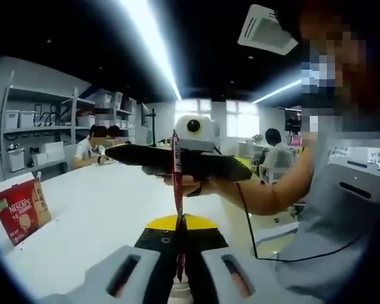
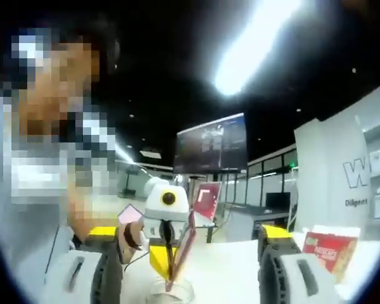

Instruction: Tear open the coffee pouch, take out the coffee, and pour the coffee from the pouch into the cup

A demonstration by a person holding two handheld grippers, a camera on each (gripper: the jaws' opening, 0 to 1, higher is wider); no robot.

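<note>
Left gripper view: a thin red coffee pouch (image 1: 176, 190) stands edge-on at frame centre, rising from between this gripper's own jaws at the bottom up to the other gripper across the middle. The left gripper (image 1: 180, 273) is clenched on the pouch's lower end, jaws nearly together with only the foil between them. The right gripper (image 1: 177, 161) crosses the frame as a dark bar at centre and appears to touch the pouch's upper end; whether it is clamped there I cannot tell from this angle. Right gripper view: its own jaws (image 2: 183, 278) stand wide apart at bottom left and bottom right, nothing between them, so released; the pouch (image 2: 182, 250) leans at lower centre, held by the left gripper (image 2: 168, 253) facing the camera, directly over a clear cup (image 2: 170, 292) at the bottom edge. A red coffee box (image 1: 20, 211) sits on the white table (image 1: 101, 215) at the left of the left gripper view. Handling, as a judgement: the pouch is light, flat, limp foil laminate, slick on the faces, likely to buckle or slide if pinched mid-body. Best taken by the sealed end strips, one gripper per end, close to the tear line. The cup looks light and easily knocked. Whether the pouch is already torn is too small to tell.
</note>
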